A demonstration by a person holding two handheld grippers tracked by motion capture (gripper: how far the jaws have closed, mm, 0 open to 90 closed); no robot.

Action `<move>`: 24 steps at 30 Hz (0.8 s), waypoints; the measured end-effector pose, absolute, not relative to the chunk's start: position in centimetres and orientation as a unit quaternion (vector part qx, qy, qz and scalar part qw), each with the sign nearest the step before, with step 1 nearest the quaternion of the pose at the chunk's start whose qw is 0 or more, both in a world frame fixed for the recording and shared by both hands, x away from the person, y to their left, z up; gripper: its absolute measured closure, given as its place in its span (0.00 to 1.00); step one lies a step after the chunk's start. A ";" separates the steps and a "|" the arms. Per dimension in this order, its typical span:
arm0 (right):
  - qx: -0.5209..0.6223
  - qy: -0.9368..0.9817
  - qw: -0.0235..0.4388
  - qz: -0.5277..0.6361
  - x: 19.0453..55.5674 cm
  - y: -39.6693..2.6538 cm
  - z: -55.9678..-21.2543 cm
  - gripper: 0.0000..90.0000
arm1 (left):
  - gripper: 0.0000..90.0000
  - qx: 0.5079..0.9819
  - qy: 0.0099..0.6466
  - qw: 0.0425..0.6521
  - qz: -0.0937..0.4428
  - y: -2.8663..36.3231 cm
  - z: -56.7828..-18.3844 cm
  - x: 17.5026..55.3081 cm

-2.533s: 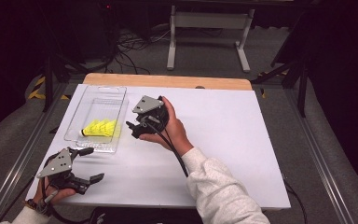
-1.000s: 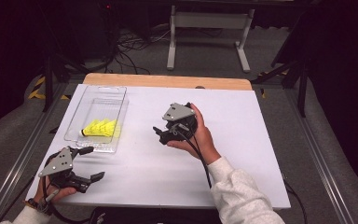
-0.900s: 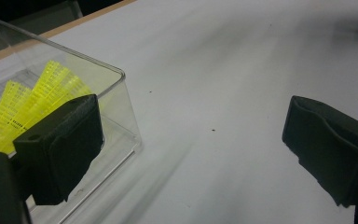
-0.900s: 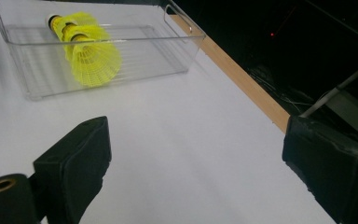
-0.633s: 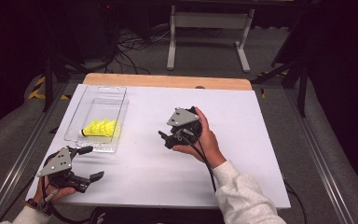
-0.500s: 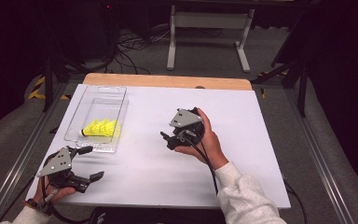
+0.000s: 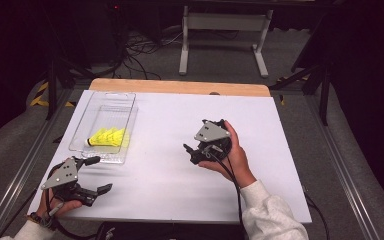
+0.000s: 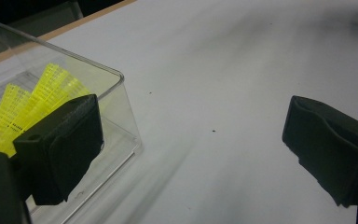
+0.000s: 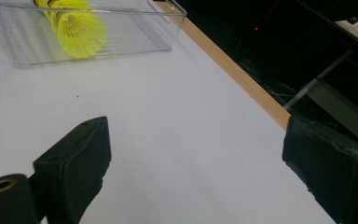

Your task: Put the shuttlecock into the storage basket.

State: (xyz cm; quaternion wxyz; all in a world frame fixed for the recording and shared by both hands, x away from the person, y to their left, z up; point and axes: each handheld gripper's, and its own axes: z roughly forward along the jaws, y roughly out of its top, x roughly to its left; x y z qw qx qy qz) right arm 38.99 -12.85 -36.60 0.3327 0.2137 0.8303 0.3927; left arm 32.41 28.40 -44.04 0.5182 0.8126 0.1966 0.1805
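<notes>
The yellow shuttlecocks [image 7: 108, 137] lie on their sides in the clear plastic tray [image 7: 81, 131], bunched toward its near half. The tray stands on the white table top [image 7: 160, 165] at the far left. From the right gripper view one shuttlecock [image 9: 78, 28] shows its open skirt toward the camera through the tray wall [image 9: 98, 53].

The right gripper [image 7: 196, 151] has changed place: 2.5 s ago it was close against the tray's right side; it has since drawn back across the table, and now hangs over bare surface right of centre, well apart from the tray. Its jaws stand wide and hold nothing, as its own view confirms. Judgement: a placing step looks finished, the shuttlecocks being already in the tray and the hand withdrawn empty.

The left gripper [image 7: 94, 175] has not shifted over the same interval. It sits at the near left corner, just short of the tray's near end, jaws spread wide and empty. In the left gripper view one jaw stands close in front of the tray's near corner [image 8: 121, 77].

Edges and room: the tray lies close to the table's left edge; the wooden strip [image 7: 180, 87] marks the far edge. The middle and right of the table are bare, giving free travel. The left hand has little margin: the near edge and the tray corner both sit close
</notes>
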 end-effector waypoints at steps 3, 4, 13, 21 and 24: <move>0.215 0.829 0.335 0.393 38.8 -13.3 -36.8 0.10 | 0.06 0.814 0.195 0.517 0.180 28.3 -44.0 32.5; 0.218 0.828 0.337 0.392 38.7 -13.5 -36.9 0.09 | 0.06 0.814 0.195 0.517 0.179 28.3 -44.0 32.5; 0.238 0.815 0.331 0.411 37.9 -16.0 -37.8 0.08 | 0.06 0.814 0.192 0.517 0.180 28.1 -44.0 32.8; 0.242 0.815 0.336 0.405 37.3 -17.3 -38.7 0.08 | 0.06 0.815 0.193 0.516 0.179 28.0 -44.0 32.8; 0.242 0.813 0.339 0.407 37.0 -17.8 -39.0 0.08 | 0.06 0.816 0.194 0.514 0.180 27.9 -44.1 32.9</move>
